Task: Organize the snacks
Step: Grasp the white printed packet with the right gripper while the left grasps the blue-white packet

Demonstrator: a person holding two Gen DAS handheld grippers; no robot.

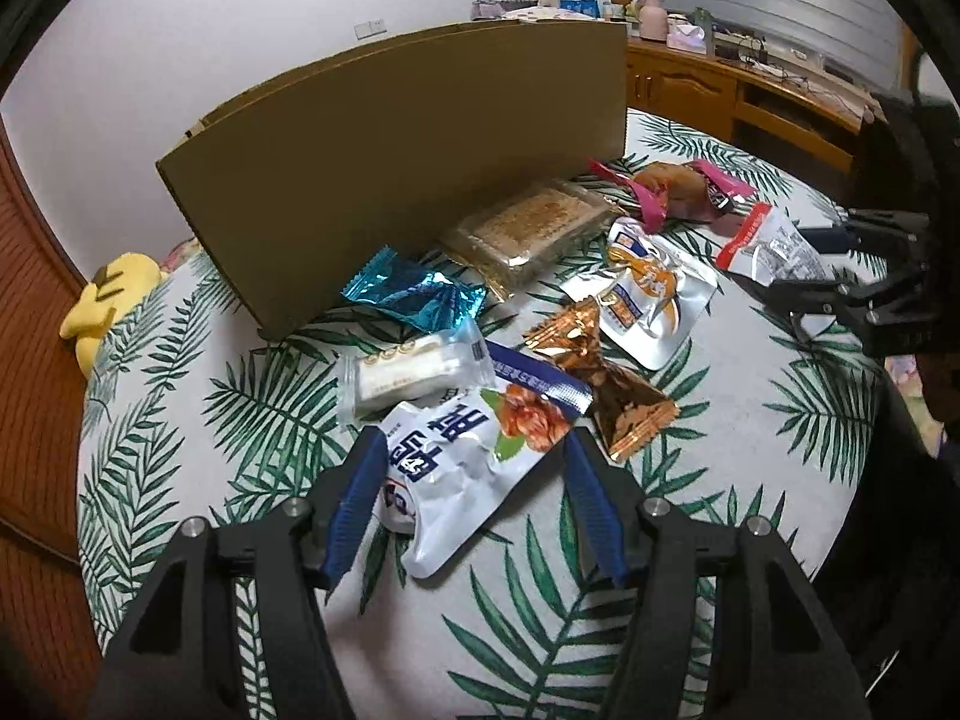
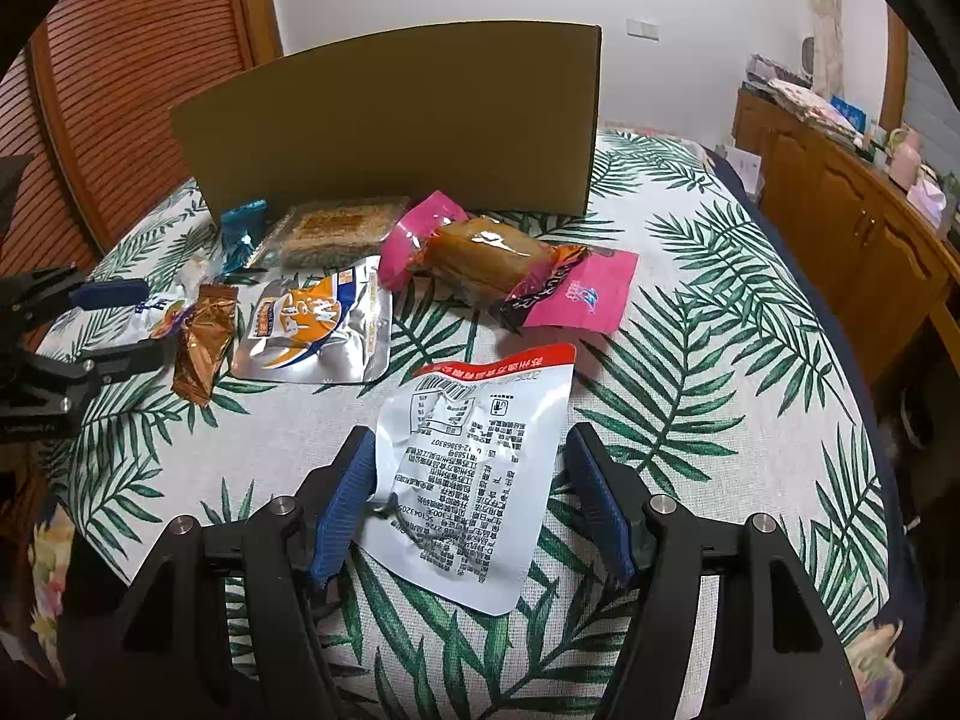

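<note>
Snack packs lie on a leaf-print cloth (image 1: 750, 420) in front of a standing cardboard box (image 1: 390, 138). My left gripper (image 1: 474, 438) is open, with a white and blue pouch (image 1: 456, 480) lying flat between its blue pads. My right gripper (image 2: 469, 433) is open around a white pouch with a red top edge (image 2: 474, 480), printed side up on the cloth. The other snacks are a clear-wrapped white cake (image 1: 408, 372), copper wrappers (image 1: 606, 378), a silver and orange pouch (image 1: 648, 294), a teal wrapper (image 1: 414, 294), a clear biscuit pack (image 1: 522, 234) and a pink-wrapped cake (image 2: 486, 258).
A yellow plush toy (image 1: 102, 306) sits at the cloth's far left edge by a wooden slatted door (image 2: 138, 60). A wooden cabinet (image 2: 840, 228) with clutter on top runs along the right. Bare cloth (image 2: 720, 360) shows right of the right gripper.
</note>
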